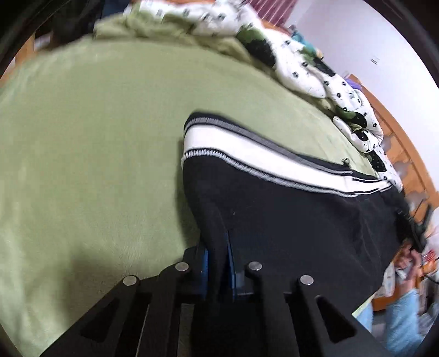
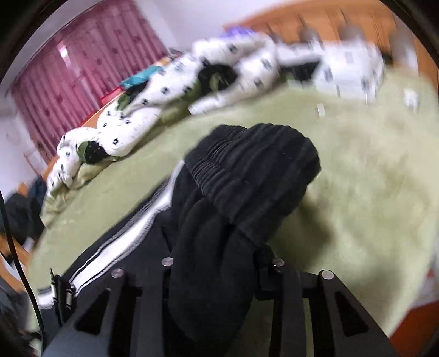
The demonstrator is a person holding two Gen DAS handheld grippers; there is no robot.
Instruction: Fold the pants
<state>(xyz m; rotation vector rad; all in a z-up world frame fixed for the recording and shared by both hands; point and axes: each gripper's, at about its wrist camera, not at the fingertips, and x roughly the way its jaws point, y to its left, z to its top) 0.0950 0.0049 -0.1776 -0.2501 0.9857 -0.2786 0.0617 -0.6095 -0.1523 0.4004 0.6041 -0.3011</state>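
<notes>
Black pants (image 1: pixel 288 219) with a white and grey side stripe lie on a green bed. My left gripper (image 1: pixel 218 263) is shut on a fold of the black fabric near the leg end, its blue pads (image 1: pixel 204 263) pinching it. In the right wrist view the elastic waistband (image 2: pixel 247 170) bunches up in front of the camera, and the striped leg (image 2: pixel 115 247) runs down to the left. My right gripper (image 2: pixel 219 263) is shut on the waist fabric, which drapes over and hides its fingertips.
The green blanket (image 1: pixel 96 137) covers the bed. A crumpled white quilt with black spots (image 1: pixel 315 68) lies along the far side, also in the right wrist view (image 2: pixel 170 90). A pink curtain (image 2: pixel 68 68) and wooden furniture (image 2: pixel 329 19) stand behind.
</notes>
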